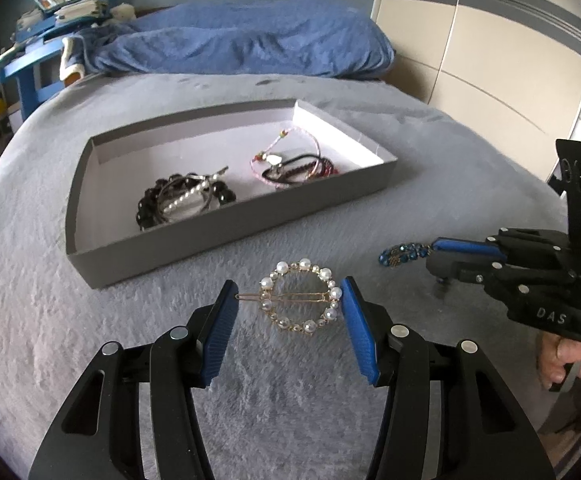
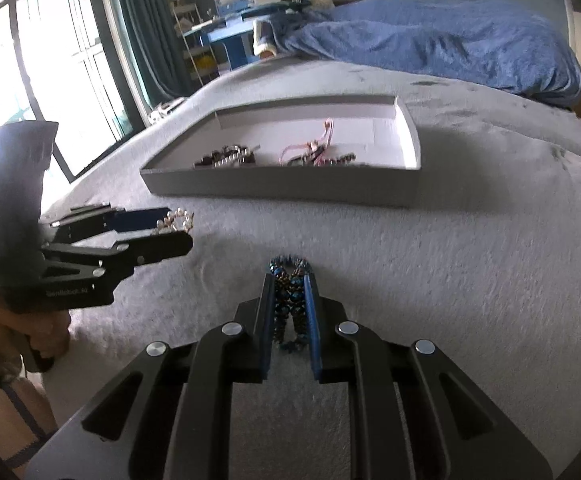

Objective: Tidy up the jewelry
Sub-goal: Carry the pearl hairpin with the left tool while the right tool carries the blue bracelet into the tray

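Observation:
A round pearl hair clip (image 1: pixel 300 296) lies on the grey bed cover between the fingers of my left gripper (image 1: pixel 290 292), which is open around it. The clip also shows at the left gripper's tips in the right wrist view (image 2: pixel 174 220). My right gripper (image 2: pixel 289 280) is shut on a blue beaded bracelet (image 2: pixel 289 300), low over the cover. That bracelet sticks out of the right gripper's tips in the left wrist view (image 1: pixel 400 255). A grey tray (image 1: pixel 226 236) behind holds black bead jewelry (image 1: pixel 182 202) and pink and dark cords (image 1: pixel 290 166).
The tray (image 2: pixel 282 192) sits mid-bed. A blue blanket (image 1: pixel 250 40) lies at the head of the bed. A wardrobe (image 1: pixel 490 60) stands to the right, a window (image 2: pixel 30 80) and blue shelves (image 2: pixel 246 12) to the left.

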A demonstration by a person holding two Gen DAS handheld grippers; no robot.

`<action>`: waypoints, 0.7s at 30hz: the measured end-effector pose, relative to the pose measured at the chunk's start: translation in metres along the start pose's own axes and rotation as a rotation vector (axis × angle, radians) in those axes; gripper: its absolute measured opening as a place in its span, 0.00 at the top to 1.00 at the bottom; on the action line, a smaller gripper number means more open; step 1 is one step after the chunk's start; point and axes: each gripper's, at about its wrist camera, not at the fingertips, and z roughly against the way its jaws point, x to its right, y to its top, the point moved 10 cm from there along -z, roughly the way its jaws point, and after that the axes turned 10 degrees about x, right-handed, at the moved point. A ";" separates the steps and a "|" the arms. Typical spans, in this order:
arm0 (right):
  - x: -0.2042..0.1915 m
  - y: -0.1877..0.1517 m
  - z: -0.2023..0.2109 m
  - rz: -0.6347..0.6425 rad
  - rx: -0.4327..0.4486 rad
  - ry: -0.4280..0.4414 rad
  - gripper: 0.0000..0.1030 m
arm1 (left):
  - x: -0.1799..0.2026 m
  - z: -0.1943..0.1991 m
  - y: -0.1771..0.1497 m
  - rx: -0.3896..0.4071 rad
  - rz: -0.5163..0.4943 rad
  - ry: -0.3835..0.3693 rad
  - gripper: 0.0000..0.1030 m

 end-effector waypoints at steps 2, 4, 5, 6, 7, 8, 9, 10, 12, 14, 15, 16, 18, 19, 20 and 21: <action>0.000 0.011 0.001 -0.006 0.020 0.006 0.86 | 0.000 0.003 0.007 0.016 -0.006 -0.001 0.48; -0.003 0.022 0.001 -0.004 0.039 0.013 0.86 | -0.001 0.006 0.016 0.033 -0.013 0.000 0.48; -0.004 0.026 0.002 0.000 0.046 0.015 0.86 | -0.001 0.008 0.023 0.045 -0.016 0.000 0.48; -0.006 0.034 0.002 0.007 0.057 0.020 0.86 | -0.002 0.009 0.030 0.055 -0.018 0.000 0.48; -0.008 0.040 0.002 0.010 0.065 0.024 0.86 | -0.004 0.010 0.038 0.068 -0.020 0.004 0.48; -0.009 0.046 0.003 0.012 0.075 0.028 0.86 | -0.006 0.011 0.043 0.076 -0.020 0.007 0.48; -0.011 0.054 0.003 0.012 0.088 0.034 0.86 | -0.008 0.011 0.050 0.085 -0.017 0.011 0.48; -0.013 0.062 0.003 0.012 0.099 0.039 0.86 | -0.011 0.011 0.054 0.091 -0.016 0.015 0.48; -0.015 0.077 0.003 0.017 0.118 0.046 0.86 | -0.017 0.009 0.066 0.104 -0.017 0.030 0.48; -0.016 0.093 0.000 0.020 0.133 0.050 0.86 | -0.023 0.003 0.078 0.112 -0.016 0.048 0.48; -0.017 0.102 -0.001 0.019 0.143 0.053 0.86 | -0.027 0.002 0.082 0.115 -0.013 0.054 0.48; -0.017 0.110 -0.003 0.020 0.148 0.054 0.86 | -0.030 0.000 0.085 0.117 -0.009 0.061 0.48; -0.019 0.125 -0.010 0.026 0.155 0.055 0.86 | -0.036 -0.007 0.092 0.115 -0.007 0.076 0.48; -0.020 0.129 -0.013 0.029 0.157 0.054 0.86 | -0.039 -0.012 0.095 0.111 -0.007 0.086 0.48; -0.020 0.135 -0.017 0.030 0.158 0.054 0.86 | -0.041 -0.015 0.096 0.108 -0.007 0.091 0.48; -0.021 0.141 -0.024 0.034 0.157 0.052 0.86 | -0.044 -0.020 0.098 0.103 -0.008 0.098 0.48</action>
